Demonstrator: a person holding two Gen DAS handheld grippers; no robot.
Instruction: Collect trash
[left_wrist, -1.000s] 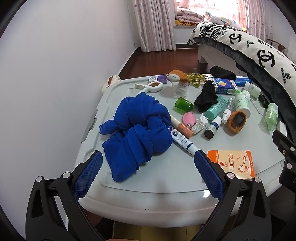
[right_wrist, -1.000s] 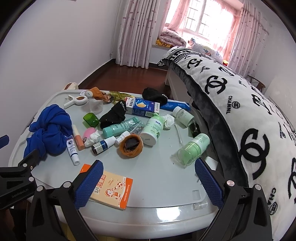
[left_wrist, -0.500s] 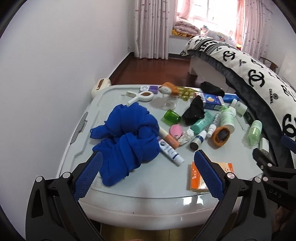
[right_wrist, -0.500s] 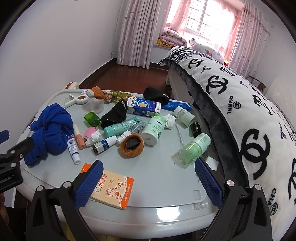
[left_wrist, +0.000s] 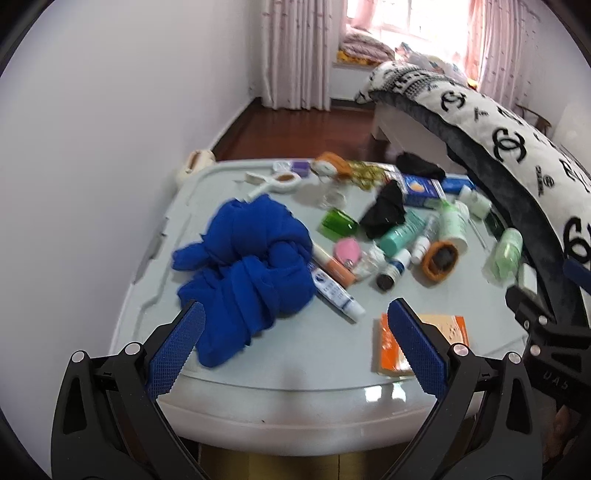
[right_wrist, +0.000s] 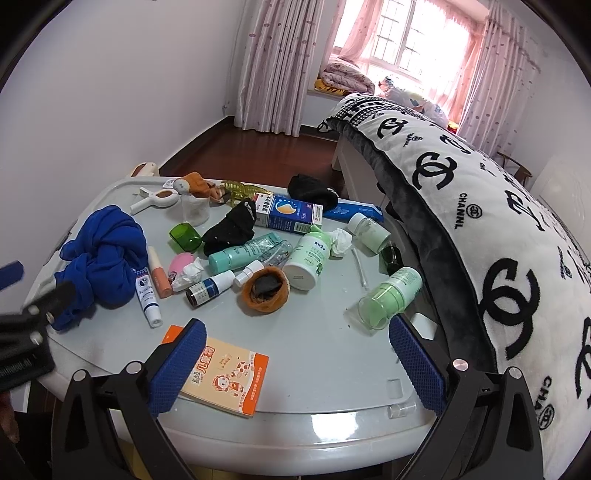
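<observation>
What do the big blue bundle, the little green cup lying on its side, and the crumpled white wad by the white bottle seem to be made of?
Blue bundle: thin woven fabric, matte, judging by its soft knotted folds. Green cup: probably clear tinted plastic, glossy, with light passing through it; glass cannot be ruled out. White wad: likely tissue paper, matte, with sharp crumpled creases.

1. One knotted blue cloth (right_wrist: 99, 254), left edge of counter (right_wrist: 325, 373).
2. Two crumpled tissues: (right_wrist: 340, 242), (right_wrist: 190, 273).
3. Two black cloth items: (right_wrist: 232, 227), (right_wrist: 310, 190).
4. One orange booklet (right_wrist: 225, 373), near edge.
5. One blue-and-white carton (right_wrist: 288, 216).
6. One green cap (right_wrist: 184, 236).
</observation>
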